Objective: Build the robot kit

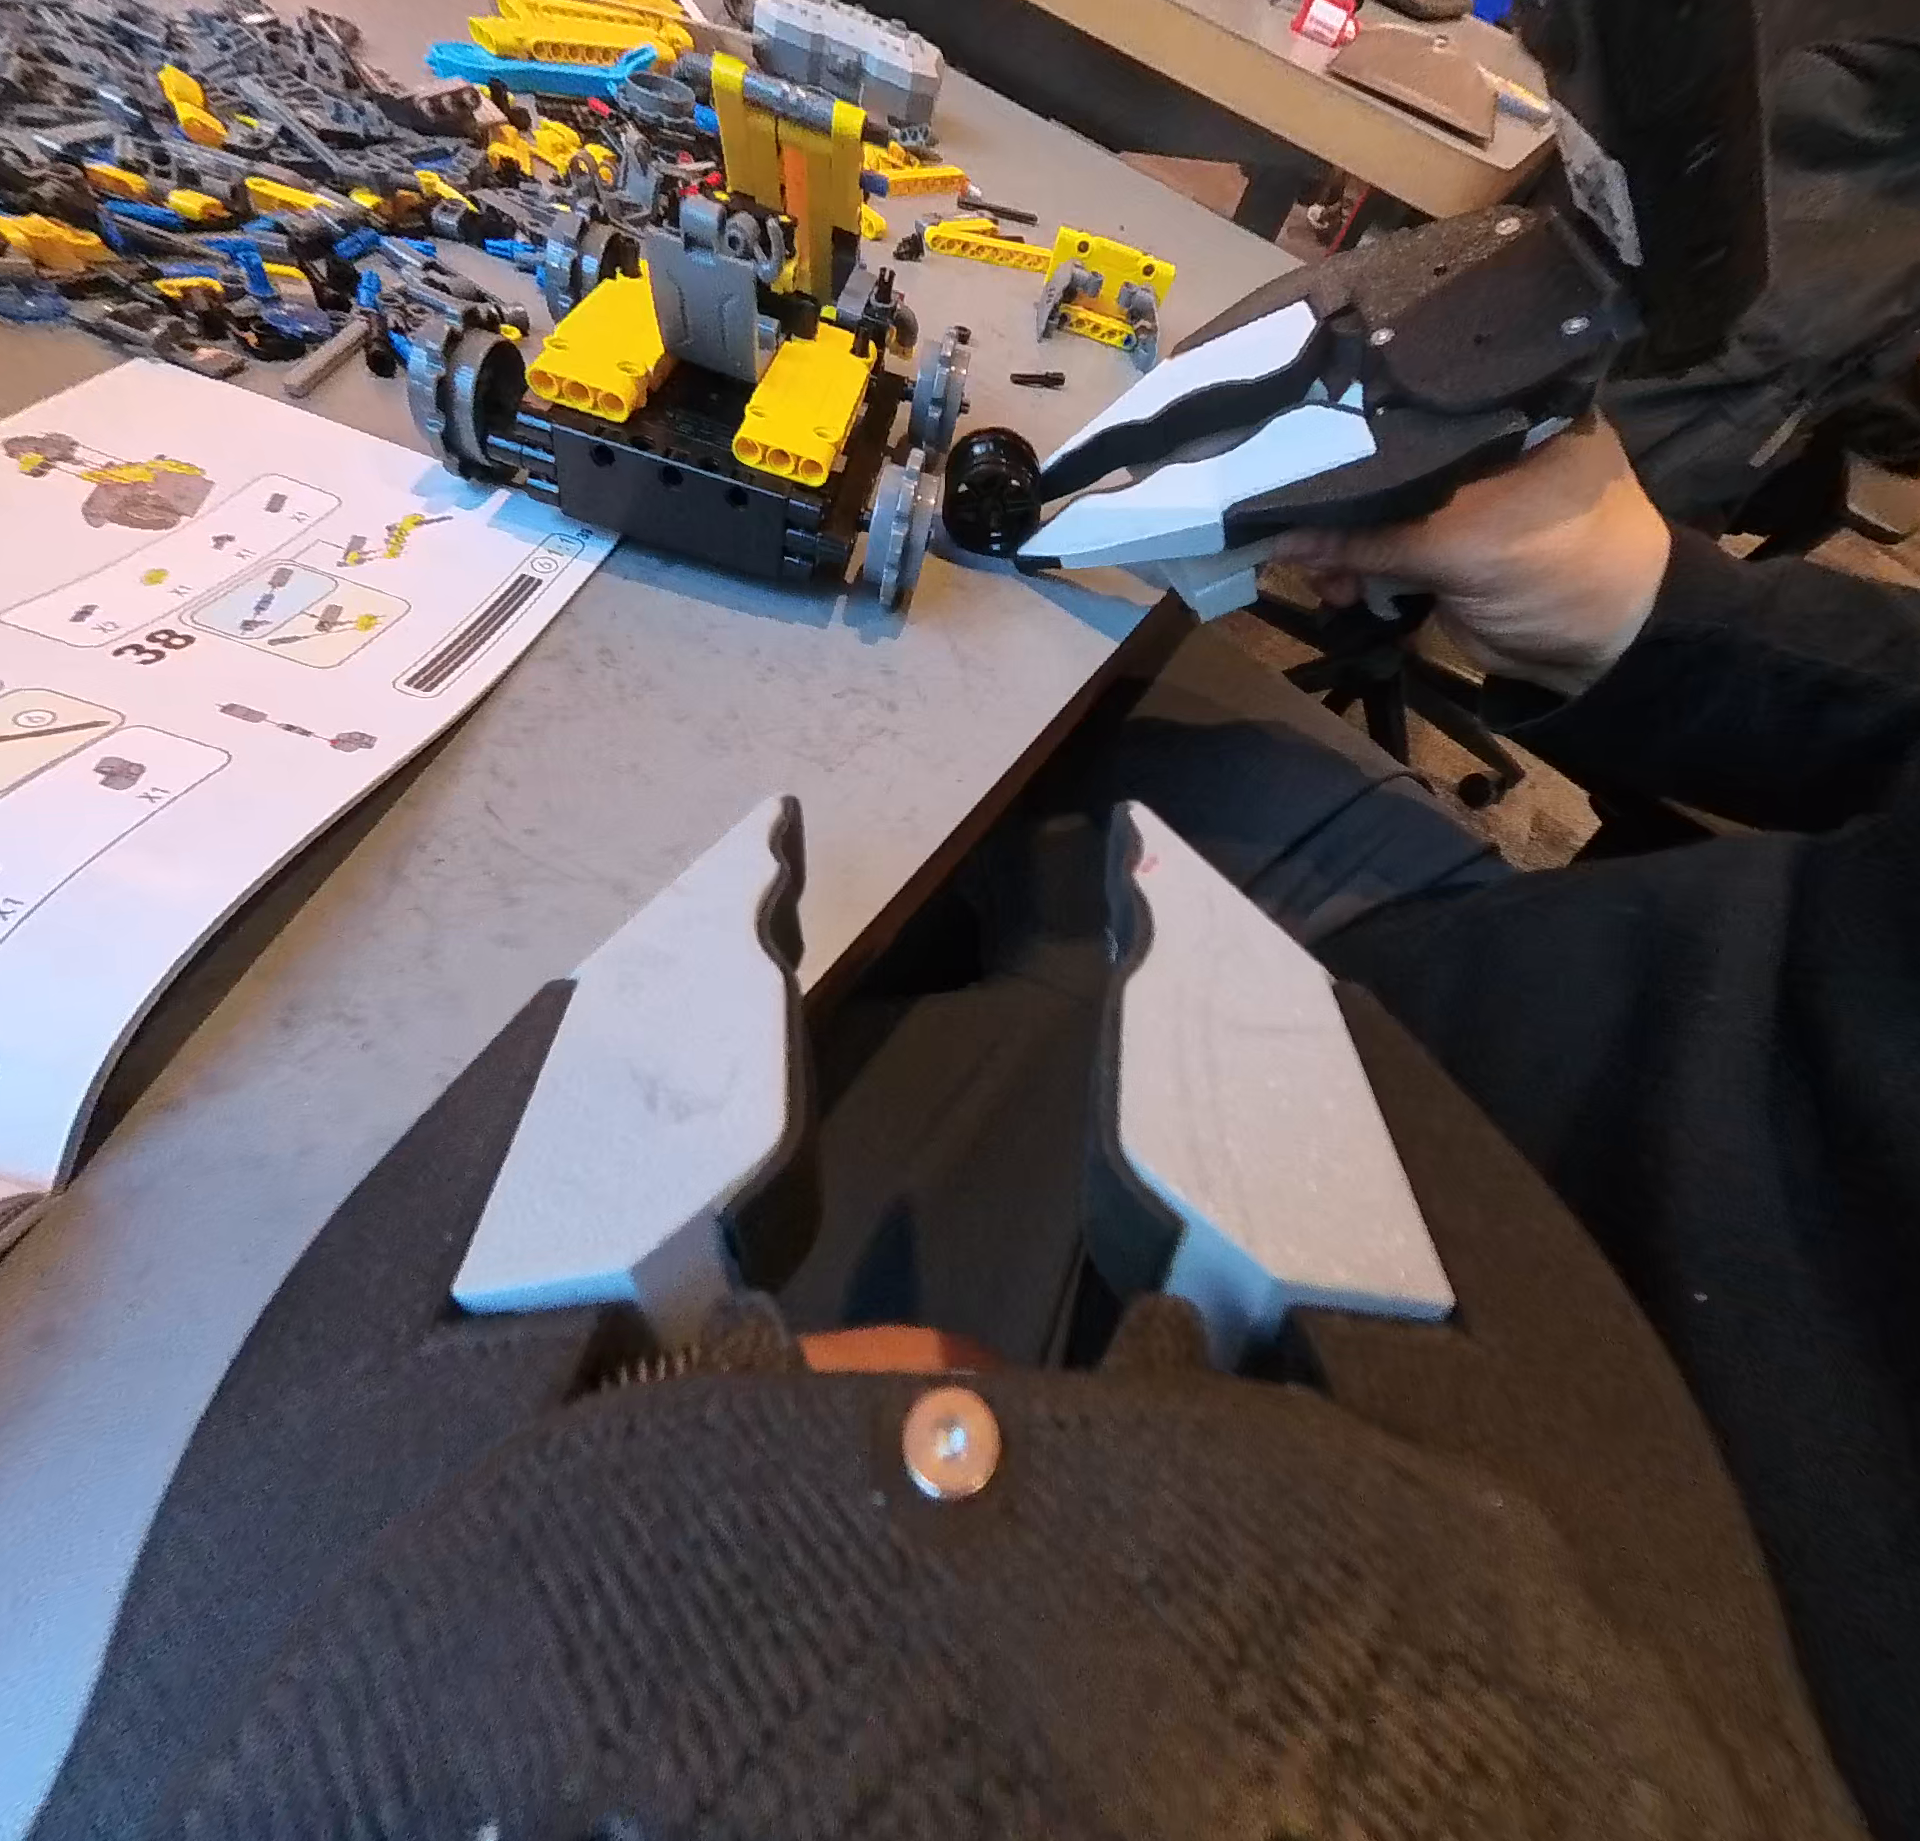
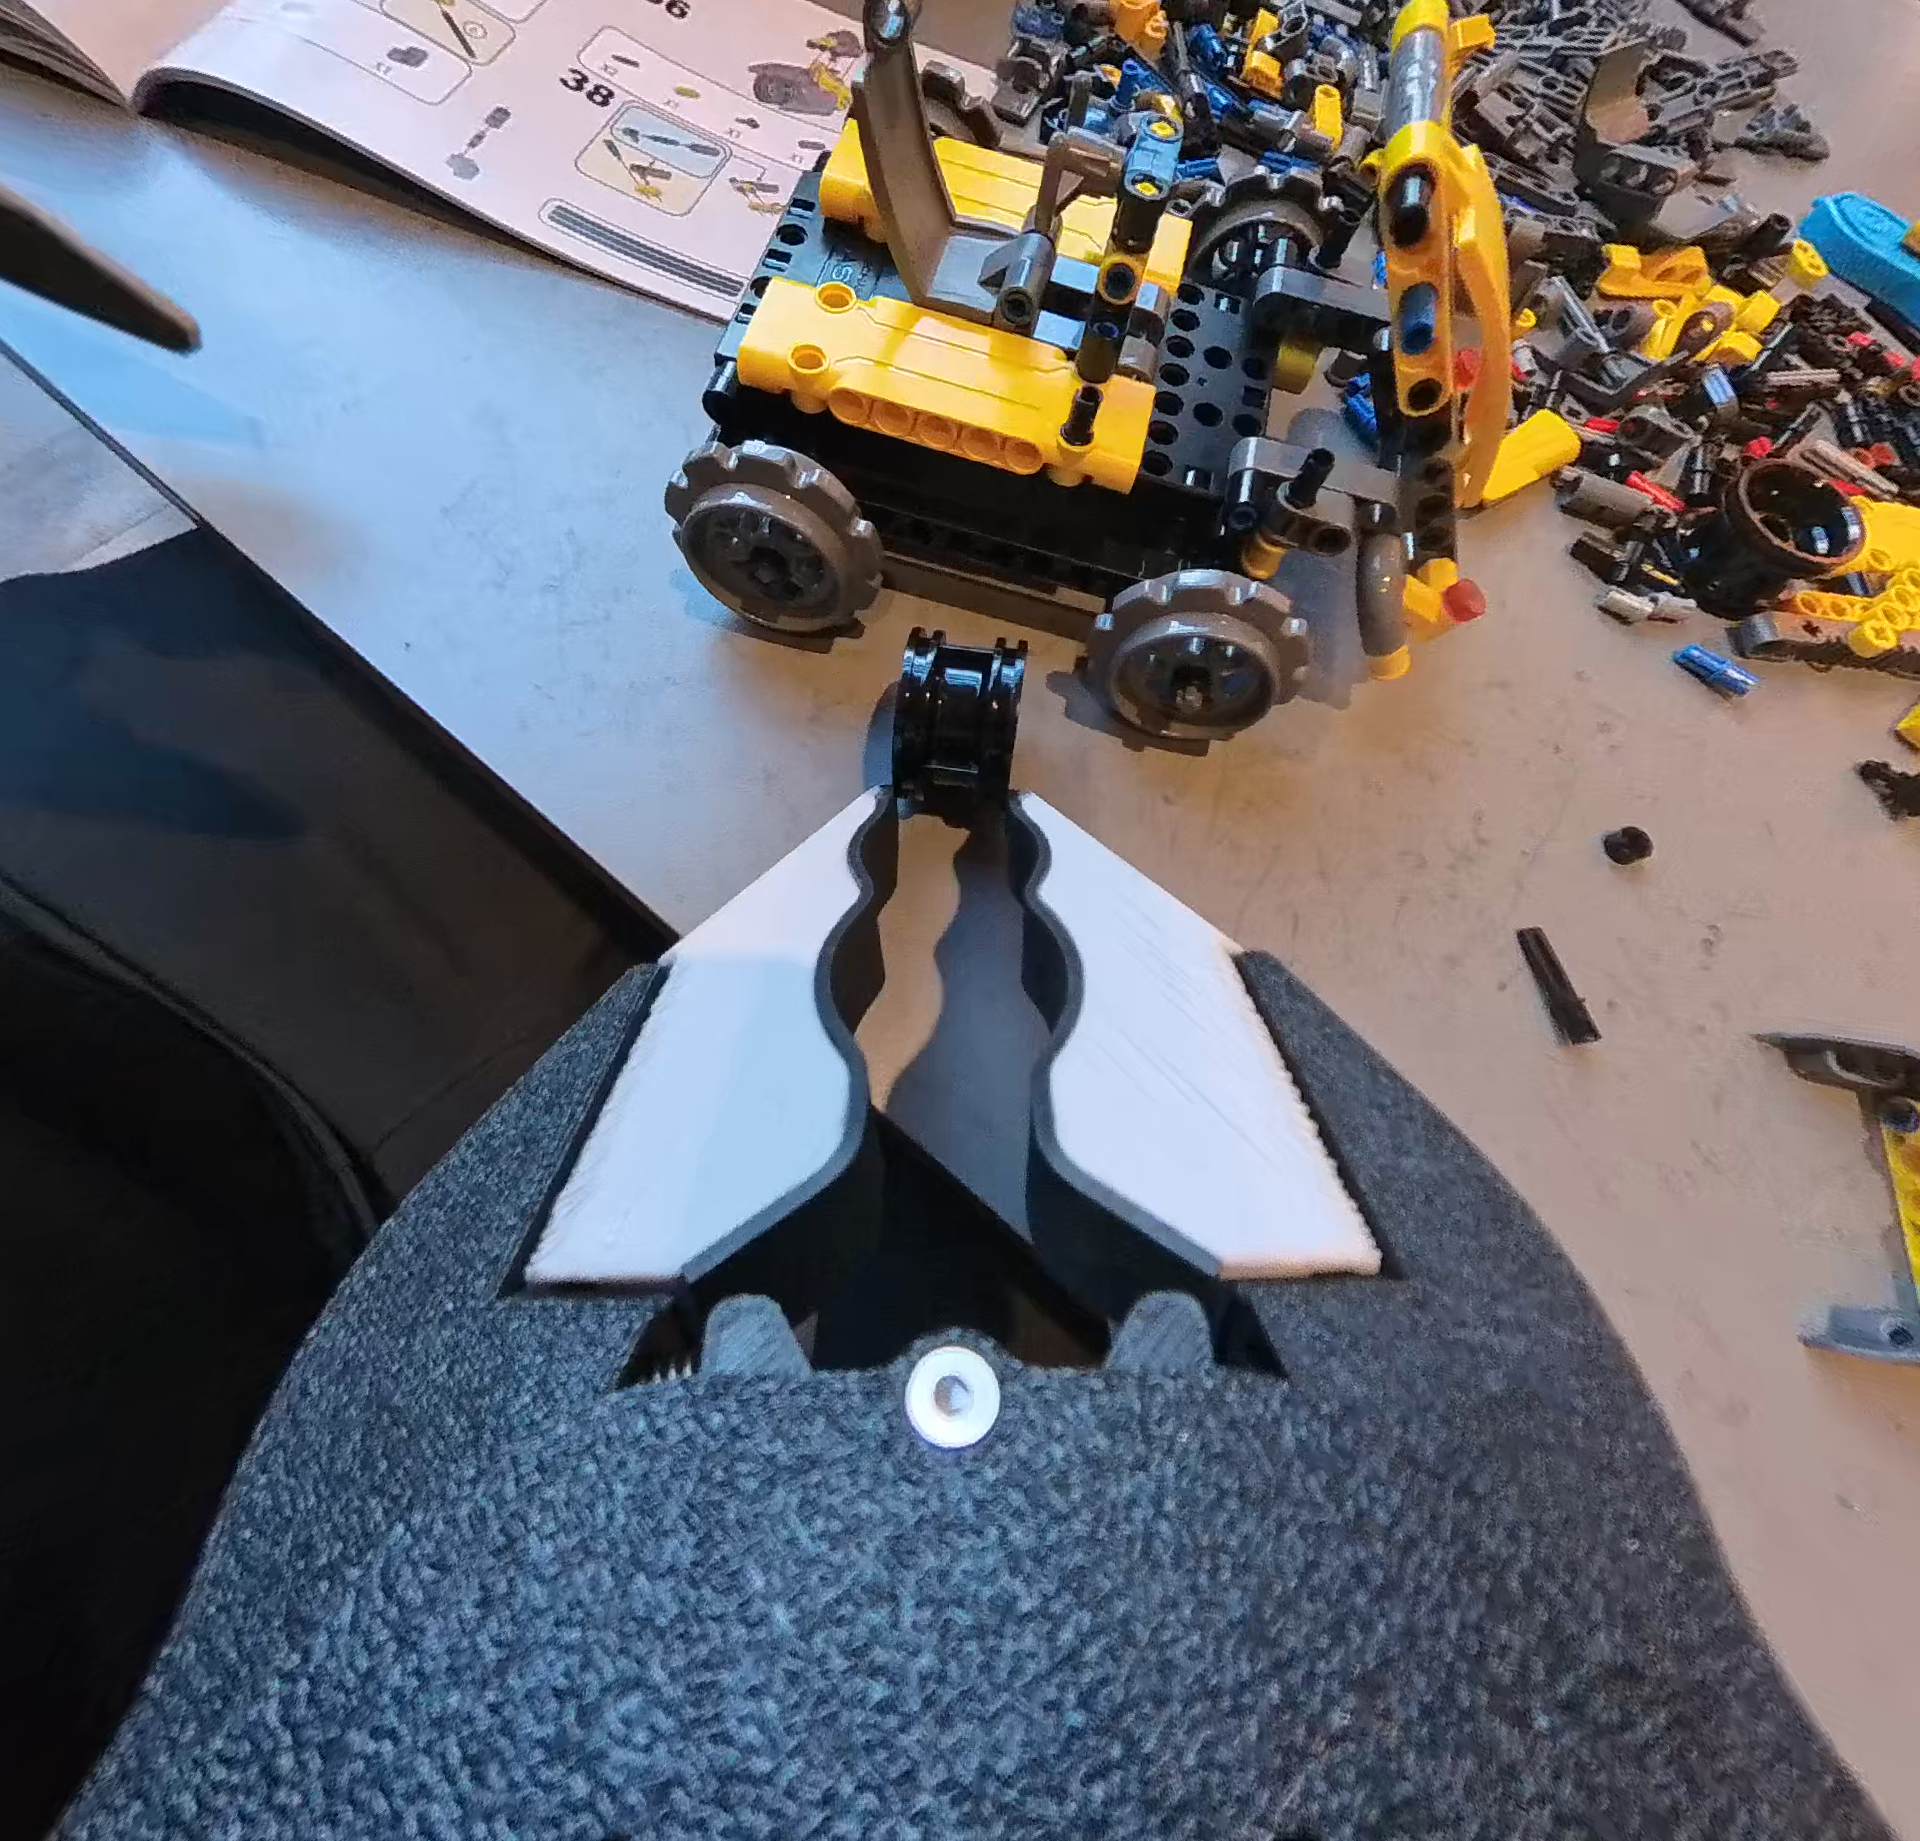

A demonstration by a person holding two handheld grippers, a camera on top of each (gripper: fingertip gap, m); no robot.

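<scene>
A half-built yellow and black brick vehicle point(image 1: 717, 420) point(image 2: 987, 378) with grey toothed wheels stands on the grey table point(image 1: 644, 752). My right gripper point(image 2: 951, 804) point(image 1: 1039, 508) is shut on a small black wheel hub point(image 2: 958, 716) point(image 1: 992, 503) and holds it at table level, just beside the vehicle's near grey wheels point(image 2: 1195, 664). My left gripper point(image 1: 956, 846) is open and empty. It hovers over the table's front edge, well short of the vehicle.
An open instruction booklet point(image 1: 208, 648) point(image 2: 499, 77) lies left of the vehicle. A wide pile of loose black, blue and yellow pieces point(image 1: 208, 160) point(image 2: 1558, 181) lies behind it. A small yellow sub-assembly point(image 1: 1107, 285) and black pins point(image 2: 1553, 981) lie apart. A person's dark-clothed lap point(image 1: 1558, 1064) is below the table edge. Tip to tip, the grippers are about 15 cm apart. To the small yellow sub-assembly point(image 1: 1107, 285): right tips about 20 cm, left tips about 35 cm.
</scene>
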